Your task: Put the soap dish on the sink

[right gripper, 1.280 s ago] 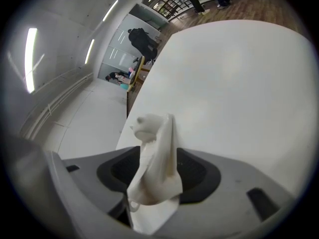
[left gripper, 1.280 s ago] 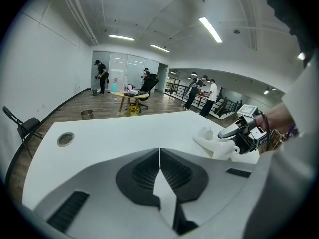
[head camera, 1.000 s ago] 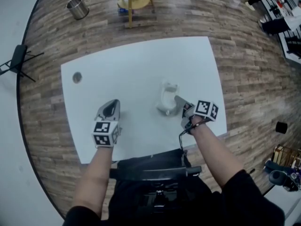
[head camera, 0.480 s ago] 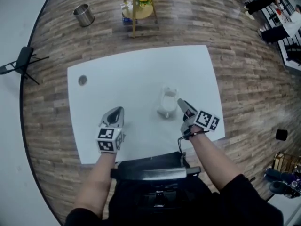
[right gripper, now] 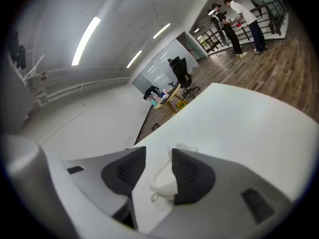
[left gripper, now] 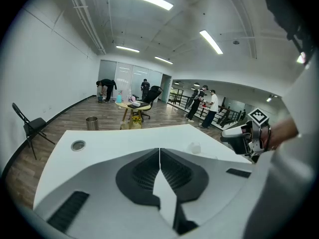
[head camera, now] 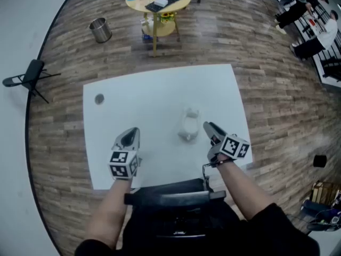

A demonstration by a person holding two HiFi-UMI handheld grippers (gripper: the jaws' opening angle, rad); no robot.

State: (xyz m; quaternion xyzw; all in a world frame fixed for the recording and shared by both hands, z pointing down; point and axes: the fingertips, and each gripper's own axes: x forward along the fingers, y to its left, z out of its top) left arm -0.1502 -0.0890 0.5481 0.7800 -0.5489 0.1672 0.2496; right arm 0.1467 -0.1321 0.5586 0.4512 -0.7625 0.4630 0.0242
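Two grippers above a white table with a small white sink

The small white sink [head camera: 188, 125] sits on the white table [head camera: 160, 89], just beside the right gripper [head camera: 209, 128] but not touching it. The soap dish is too small and white to tell from the sink. The right jaws are partly apart and have just been closing, with nothing between them. The left gripper [head camera: 129, 134] has its jaws pressed together, empty.
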